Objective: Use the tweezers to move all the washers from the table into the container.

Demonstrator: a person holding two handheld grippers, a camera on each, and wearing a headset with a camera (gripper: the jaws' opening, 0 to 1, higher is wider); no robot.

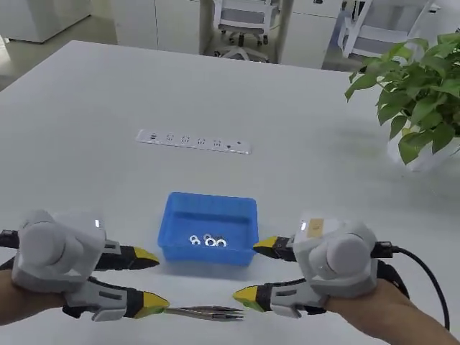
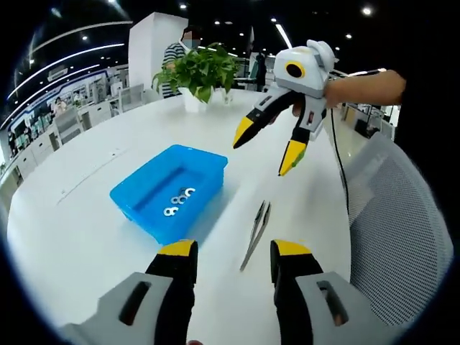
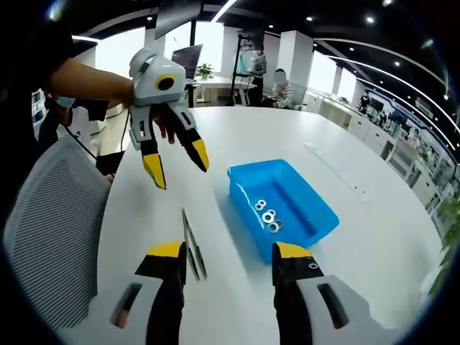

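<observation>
Your left gripper (image 1: 158,282) hangs just off the near-left corner of the blue container (image 1: 208,198), its jaws spread apart and nothing between them. Your right gripper (image 1: 249,270) sits off the container's near-right corner, likewise released, with both yellow tips apart and bare. The two grippers face each other across the strip of table (image 1: 108,93) on your side of the container.

The tweezers (image 1: 205,311) lie flat on that strip, near the container's front wall but not touching it. They run roughly along that wall, between your two grippers, and neither gripper touches them. In the left gripper view they stretch away between that gripper's own jaws.

Three washers (image 1: 208,241) rest on the container's floor, close together in a short row toward the wall nearest you.

Beyond the container's far wall, well apart from it, a white power strip (image 1: 194,141) lies flat on the table. Farther off to the container's right stands a potted plant (image 1: 420,93).
</observation>
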